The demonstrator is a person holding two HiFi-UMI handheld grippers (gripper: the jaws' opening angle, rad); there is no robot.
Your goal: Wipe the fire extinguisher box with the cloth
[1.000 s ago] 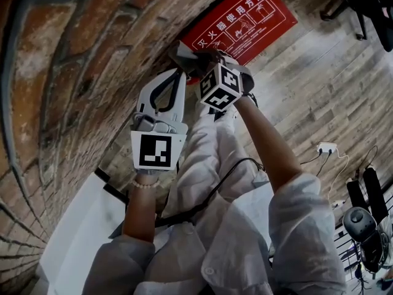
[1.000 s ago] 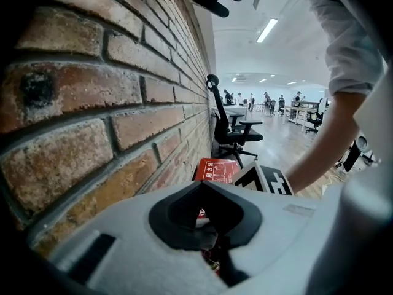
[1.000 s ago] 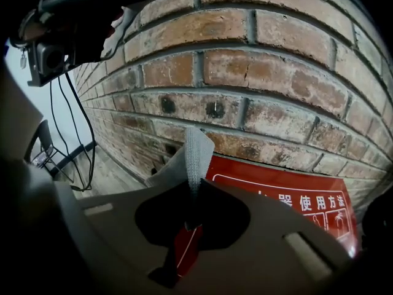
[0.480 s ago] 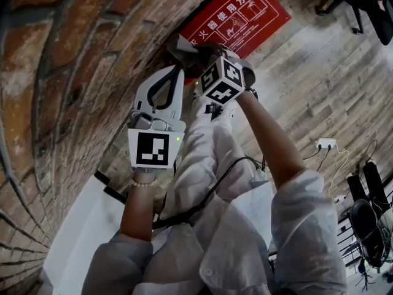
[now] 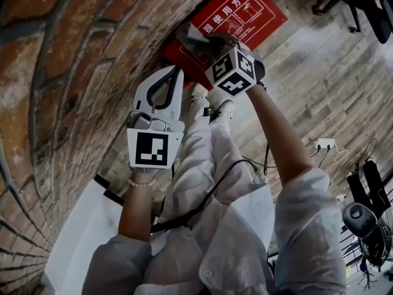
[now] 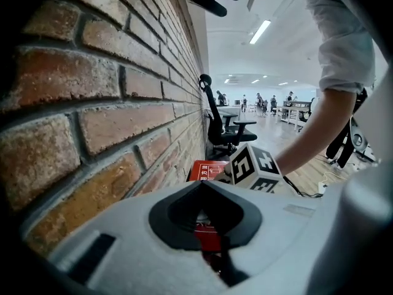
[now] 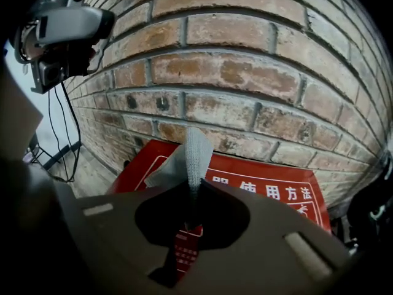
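Note:
The red fire extinguisher box (image 5: pixel 242 11) with white print stands on the floor against the brick wall; it also shows as the red box (image 7: pixel 270 189) in the right gripper view and as the red box (image 6: pixel 206 171) in the left gripper view. My right gripper (image 5: pixel 198 42) is shut on a grey cloth (image 5: pixel 187 34), held over the box's near end. That cloth (image 7: pixel 195 149) sticks up between the jaws of the right gripper (image 7: pixel 195 186). My left gripper (image 5: pixel 178 71), white, hangs beside the wall, short of the box. The left gripper (image 6: pixel 202 183) has its jaws together with nothing in them.
The brick wall (image 5: pixel 67 60) runs along the left. Wooden floor (image 5: pixel 319 85) lies to the right, with a white power strip (image 5: pixel 326 145) and black equipment (image 5: pixel 363 220). A white panel (image 5: pixel 80 226) leans at the lower left. A black office chair (image 6: pixel 218 125) stands beyond the box.
My right gripper, with the cloth, has moved farther up over the near end of the red box. The left gripper has hardly shifted.

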